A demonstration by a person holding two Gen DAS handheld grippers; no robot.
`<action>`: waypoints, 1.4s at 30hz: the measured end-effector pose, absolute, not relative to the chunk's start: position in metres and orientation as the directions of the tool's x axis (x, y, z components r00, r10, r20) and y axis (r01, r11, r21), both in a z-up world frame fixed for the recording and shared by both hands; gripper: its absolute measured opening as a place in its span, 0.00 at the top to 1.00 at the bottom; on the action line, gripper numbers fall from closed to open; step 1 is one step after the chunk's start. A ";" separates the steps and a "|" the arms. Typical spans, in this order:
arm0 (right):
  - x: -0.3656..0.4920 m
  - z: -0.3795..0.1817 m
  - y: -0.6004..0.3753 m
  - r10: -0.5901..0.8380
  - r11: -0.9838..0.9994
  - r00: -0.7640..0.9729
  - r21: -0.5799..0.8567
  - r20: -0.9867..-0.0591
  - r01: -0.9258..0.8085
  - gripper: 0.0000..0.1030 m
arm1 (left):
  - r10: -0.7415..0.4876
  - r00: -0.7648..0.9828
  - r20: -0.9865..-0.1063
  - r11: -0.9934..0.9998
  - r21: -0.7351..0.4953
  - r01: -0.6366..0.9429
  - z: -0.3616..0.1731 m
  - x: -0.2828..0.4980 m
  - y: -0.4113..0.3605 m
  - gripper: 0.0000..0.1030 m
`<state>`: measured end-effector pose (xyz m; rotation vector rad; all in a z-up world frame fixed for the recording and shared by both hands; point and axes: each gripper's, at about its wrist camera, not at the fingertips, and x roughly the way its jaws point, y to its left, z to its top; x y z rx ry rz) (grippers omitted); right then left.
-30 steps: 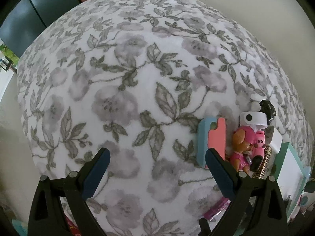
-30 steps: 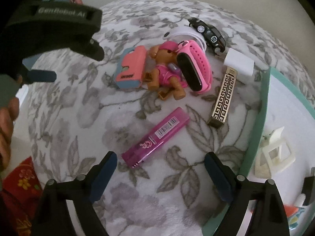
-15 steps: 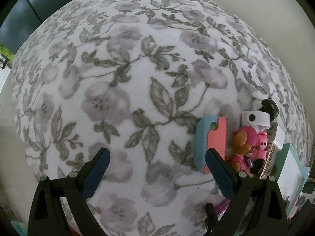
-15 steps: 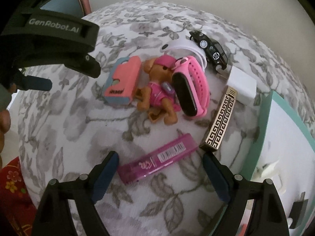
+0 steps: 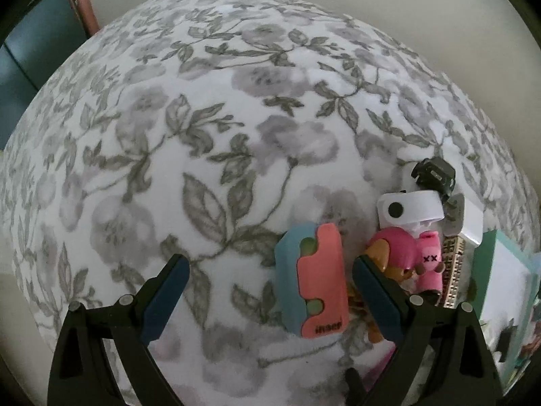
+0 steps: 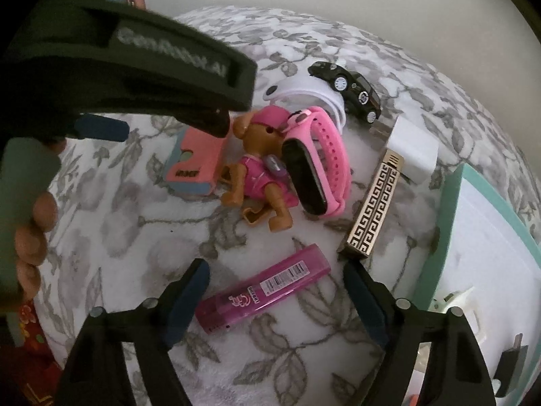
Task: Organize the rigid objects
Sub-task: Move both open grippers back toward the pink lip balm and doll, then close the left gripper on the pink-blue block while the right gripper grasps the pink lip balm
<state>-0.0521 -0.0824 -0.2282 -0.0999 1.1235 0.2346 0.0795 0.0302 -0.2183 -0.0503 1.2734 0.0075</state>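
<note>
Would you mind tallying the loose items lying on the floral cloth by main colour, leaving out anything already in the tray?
Pink or magenta: 4 - eraser block, dog figure, watch, lead case
White: 2 - round white item, charger
Black: 1 - toy car
Gold: 1 - patterned lighter
Total: 8

A floral blanket (image 6: pixel 111 237) carries a toy dog (image 6: pixel 260 176), purple case (image 6: pixel 263 294) and teal tray (image 6: pixel 439 237).
</note>
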 end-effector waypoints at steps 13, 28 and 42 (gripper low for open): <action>-0.046 -0.226 -0.104 0.117 0.988 0.425 0.060 -0.898 -0.145 0.60 | 0.022 0.268 -0.963 0.998 0.037 0.052 -0.233 0.081 0.014 0.55; -0.077 -0.223 -0.086 0.066 0.991 0.354 0.019 -0.933 -0.134 0.78 | 0.051 0.230 -0.972 0.991 0.078 0.112 -0.239 0.028 0.004 0.57; -0.097 -0.185 -0.108 0.076 0.997 0.460 0.075 -0.885 -0.021 0.79 | -0.036 0.333 -0.942 0.993 0.004 0.118 -0.193 -0.008 0.005 0.58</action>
